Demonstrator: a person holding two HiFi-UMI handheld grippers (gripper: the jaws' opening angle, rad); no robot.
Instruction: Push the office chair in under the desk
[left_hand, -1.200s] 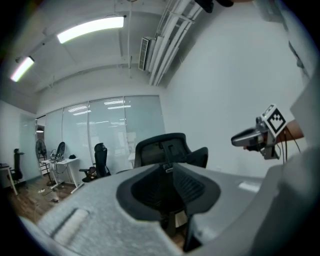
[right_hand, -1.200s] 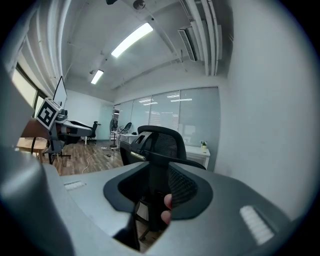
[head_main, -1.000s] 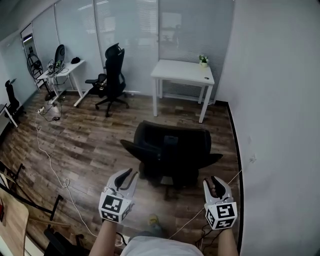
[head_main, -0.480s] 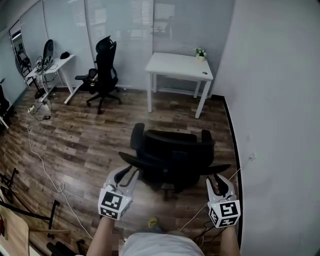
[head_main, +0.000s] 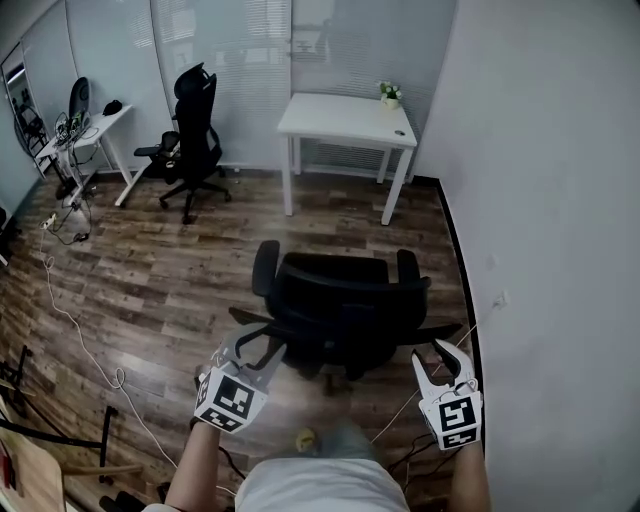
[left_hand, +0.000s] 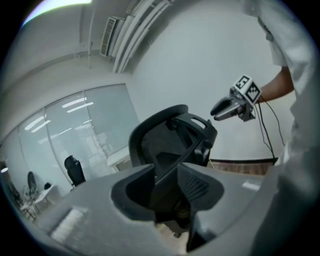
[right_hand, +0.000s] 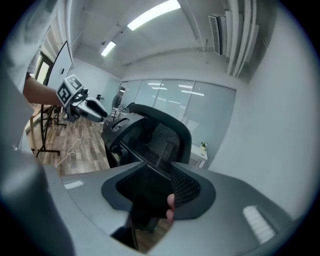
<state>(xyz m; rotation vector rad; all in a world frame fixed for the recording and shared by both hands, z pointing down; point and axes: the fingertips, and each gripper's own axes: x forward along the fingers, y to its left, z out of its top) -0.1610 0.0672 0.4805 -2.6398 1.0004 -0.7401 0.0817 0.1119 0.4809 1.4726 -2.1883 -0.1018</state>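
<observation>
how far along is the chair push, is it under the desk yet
Done: only the lining up. The office chair stands out on the floor, seat facing the white desk but well short of it. In hand: left gripper and right gripper flank the backrest, jaws opening, nothing between them. Left: the whole push in under the desk.

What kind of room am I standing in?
Most likely an office: a desk at the far side, an office chair mid-floor, and glass partitions behind.
</observation>
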